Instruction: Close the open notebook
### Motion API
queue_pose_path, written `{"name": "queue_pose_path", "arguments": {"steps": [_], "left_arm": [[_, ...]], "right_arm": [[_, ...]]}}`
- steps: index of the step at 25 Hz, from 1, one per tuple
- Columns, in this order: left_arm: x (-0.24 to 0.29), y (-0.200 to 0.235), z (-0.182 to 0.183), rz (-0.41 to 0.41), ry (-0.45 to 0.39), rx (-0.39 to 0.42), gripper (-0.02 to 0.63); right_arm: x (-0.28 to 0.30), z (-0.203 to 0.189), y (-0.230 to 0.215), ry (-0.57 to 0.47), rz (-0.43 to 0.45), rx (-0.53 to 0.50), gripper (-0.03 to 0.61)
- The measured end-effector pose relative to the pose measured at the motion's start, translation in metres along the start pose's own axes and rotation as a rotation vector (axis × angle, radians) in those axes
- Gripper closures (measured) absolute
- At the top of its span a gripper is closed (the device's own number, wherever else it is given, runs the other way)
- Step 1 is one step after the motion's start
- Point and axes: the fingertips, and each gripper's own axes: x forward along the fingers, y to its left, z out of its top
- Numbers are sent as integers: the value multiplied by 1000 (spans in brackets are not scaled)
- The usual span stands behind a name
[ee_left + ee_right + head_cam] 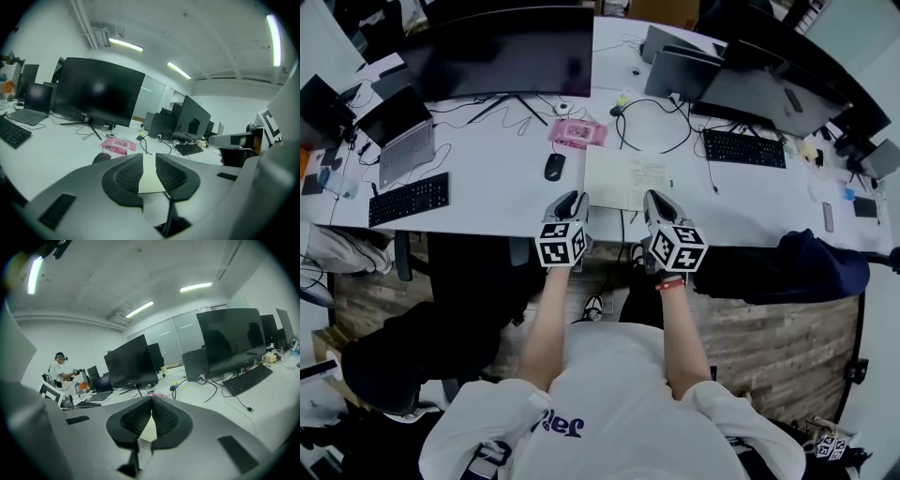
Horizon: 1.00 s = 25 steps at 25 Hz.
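Note:
The notebook (pixel 626 180) lies flat on the white desk (pixel 497 187) near its front edge, its pale pages facing up with faint writing on them. My left gripper (pixel 575 199) hovers at the desk edge just before the notebook's near left corner, and my right gripper (pixel 656 199) is before its near right corner. In the left gripper view the left gripper (pixel 149 157) shows a clear gap with only the cream page (pixel 151 182) seen beyond it. In the right gripper view the right gripper (pixel 151 398) has its tips touching, with the page (pixel 149 430) below them.
A black mouse (pixel 554 166) and a pink packet (pixel 577 132) lie left of the notebook. A large monitor (pixel 502 52) stands behind, with cables (pixel 652 127), two keyboards (pixel 409 199) (pixel 743 148) and a laptop (pixel 401 141). A dark jacket (pixel 797 267) hangs right. A person (pixel 58 367) stands far off.

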Motion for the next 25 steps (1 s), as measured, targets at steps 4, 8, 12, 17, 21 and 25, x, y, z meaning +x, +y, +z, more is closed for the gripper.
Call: {"name": "queue_pose_path", "arguments": {"steps": [4, 8, 12, 17, 21, 25], "left_arm": [[18, 15, -15, 30, 21, -49, 504], [34, 24, -32, 59, 54, -105, 481], [49, 28, -49, 65, 90, -158, 458], [66, 32, -68, 77, 124, -198, 443], [77, 36, -81, 86, 154, -211, 429], [85, 39, -95, 93, 183, -232, 419]], "right_arm": [[23, 0, -9, 18, 38, -4, 564], [40, -8, -16, 66, 83, -16, 565], [55, -9, -28, 85, 102, 6, 564], [69, -22, -38, 122, 124, 21, 564], [76, -30, -45, 141, 138, 34, 564], [82, -35, -50, 154, 149, 42, 564]]}}
